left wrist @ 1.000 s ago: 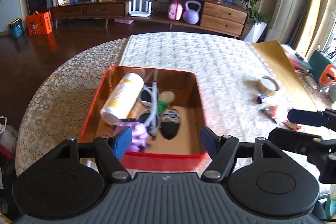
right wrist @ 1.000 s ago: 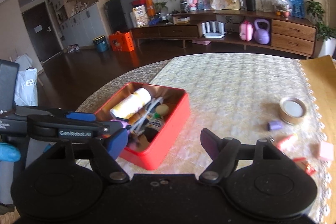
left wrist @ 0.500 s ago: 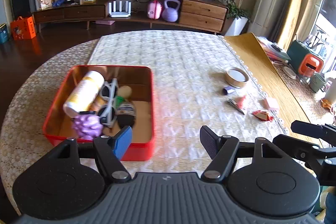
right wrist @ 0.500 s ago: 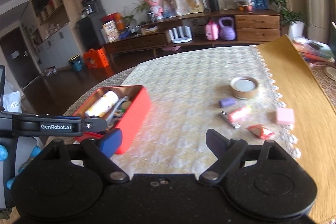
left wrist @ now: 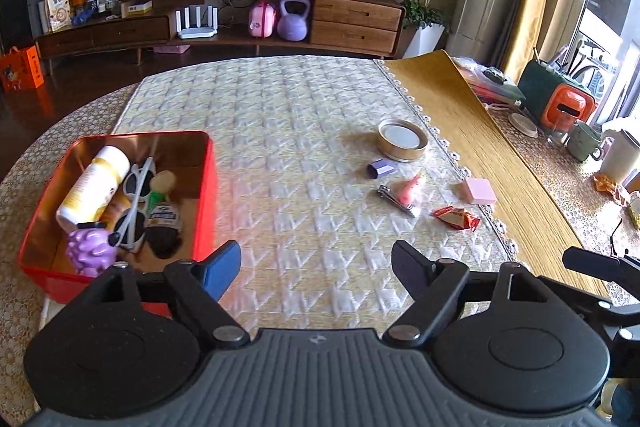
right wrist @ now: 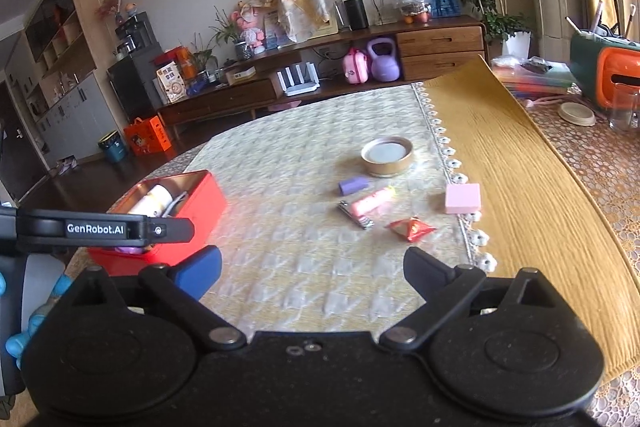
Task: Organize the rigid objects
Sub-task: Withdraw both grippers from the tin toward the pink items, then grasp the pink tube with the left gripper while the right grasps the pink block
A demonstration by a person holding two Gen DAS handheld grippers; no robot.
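Nearest, the left gripper (left wrist: 316,263) and right gripper (right wrist: 312,267) hang over the counter (left wrist: 304,123), jaws opening with nothing between them, likely readying a pick. Beyond lie 6 loose items, among them a nail clipper (right wrist: 356,215), a red packet (right wrist: 412,229) and a pink block (right wrist: 463,198). The red tin (left wrist: 206,187), already holding sorted things, sits to the left.

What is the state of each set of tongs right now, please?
Left tongs: jaws opening, nothing between them.
Right tongs: jaws opening, nothing between them.
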